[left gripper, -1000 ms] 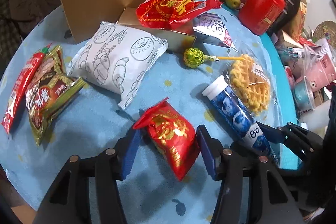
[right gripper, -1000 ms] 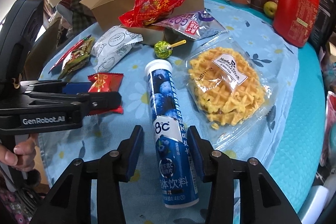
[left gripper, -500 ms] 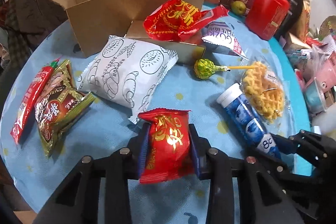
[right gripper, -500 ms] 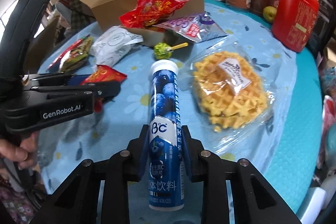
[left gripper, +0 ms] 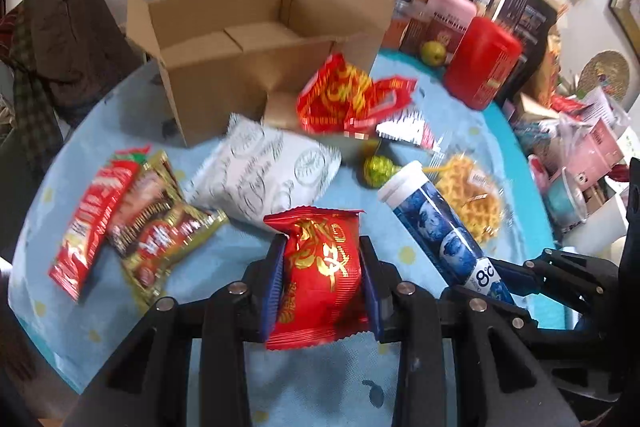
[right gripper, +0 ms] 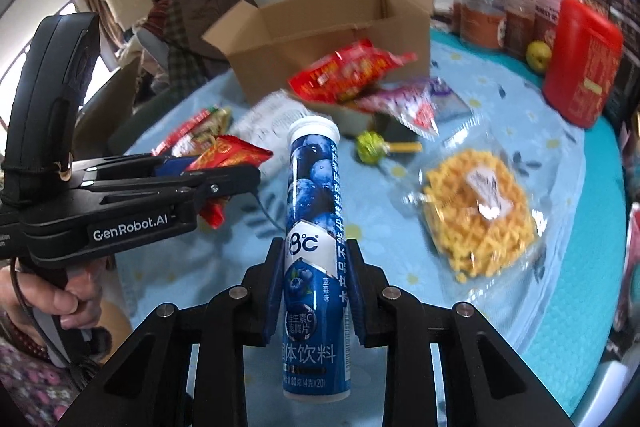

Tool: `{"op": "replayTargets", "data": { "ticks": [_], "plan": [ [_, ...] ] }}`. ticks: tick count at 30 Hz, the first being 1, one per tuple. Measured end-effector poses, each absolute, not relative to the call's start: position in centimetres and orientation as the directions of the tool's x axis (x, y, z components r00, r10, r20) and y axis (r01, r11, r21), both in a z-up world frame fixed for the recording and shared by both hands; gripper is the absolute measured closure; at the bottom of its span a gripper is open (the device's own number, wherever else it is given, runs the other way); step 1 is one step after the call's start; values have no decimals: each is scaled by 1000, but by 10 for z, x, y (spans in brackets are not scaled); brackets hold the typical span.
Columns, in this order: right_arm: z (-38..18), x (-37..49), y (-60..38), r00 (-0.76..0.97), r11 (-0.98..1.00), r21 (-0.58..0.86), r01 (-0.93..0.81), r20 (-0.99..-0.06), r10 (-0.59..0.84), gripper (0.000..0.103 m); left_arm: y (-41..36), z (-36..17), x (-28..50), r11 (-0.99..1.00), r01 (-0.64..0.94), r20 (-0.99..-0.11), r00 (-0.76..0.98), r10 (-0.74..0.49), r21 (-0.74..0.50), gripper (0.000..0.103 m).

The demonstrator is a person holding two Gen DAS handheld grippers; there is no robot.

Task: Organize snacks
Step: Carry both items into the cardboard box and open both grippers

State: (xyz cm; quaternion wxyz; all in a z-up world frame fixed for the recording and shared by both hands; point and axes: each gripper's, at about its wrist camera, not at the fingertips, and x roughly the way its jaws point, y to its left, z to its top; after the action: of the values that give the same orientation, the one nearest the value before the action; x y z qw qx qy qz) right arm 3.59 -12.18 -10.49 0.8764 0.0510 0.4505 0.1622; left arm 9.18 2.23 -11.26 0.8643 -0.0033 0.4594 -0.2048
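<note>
1. At the lower centre of the left wrist view, the small red snack packet (left gripper: 320, 271) is being pinched between the blue pads of the left hand-held gripper (left gripper: 322, 281); a second ago that gripper was spread around the packet as it lay flat on the worktop (left gripper: 100, 139), and now the packet is being carried clear of the cloth.
2. At the lower centre of the right wrist view, the blue drink-tablet tube (right gripper: 314, 227) is being clamped near its lower half by the right hand-held gripper (right gripper: 314, 291); a second ago the fingers were standing apart on either side of it, and now it is being raised, white cap pointing away.
3. Both grasps are judged complete, so the step in hand is likely the carry toward the open cardboard box (left gripper: 248, 59) at the upper centre, which appears empty inside.
4. The packet is being seen as crinkled glossy foil with gold lettering, soft and likely to deform under pressure; the tube is rigid and smooth, so slipping is the likelier risk.
5. Other snacks are being left on the worktop: a white pillow bag (left gripper: 264, 175), a waffle pack (right gripper: 480, 219), a green lollipop (right gripper: 370, 147).
</note>
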Motion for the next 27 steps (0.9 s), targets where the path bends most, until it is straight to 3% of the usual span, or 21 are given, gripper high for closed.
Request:
{"op": "replayTargets", "data": {
  "ticks": [27],
  "plan": [
    [18, 120, -96, 700, 937, 121, -329, -634, 328, 75, 41, 10, 167, 891, 429, -574, 696, -431, -148, 69]
  ]
}}
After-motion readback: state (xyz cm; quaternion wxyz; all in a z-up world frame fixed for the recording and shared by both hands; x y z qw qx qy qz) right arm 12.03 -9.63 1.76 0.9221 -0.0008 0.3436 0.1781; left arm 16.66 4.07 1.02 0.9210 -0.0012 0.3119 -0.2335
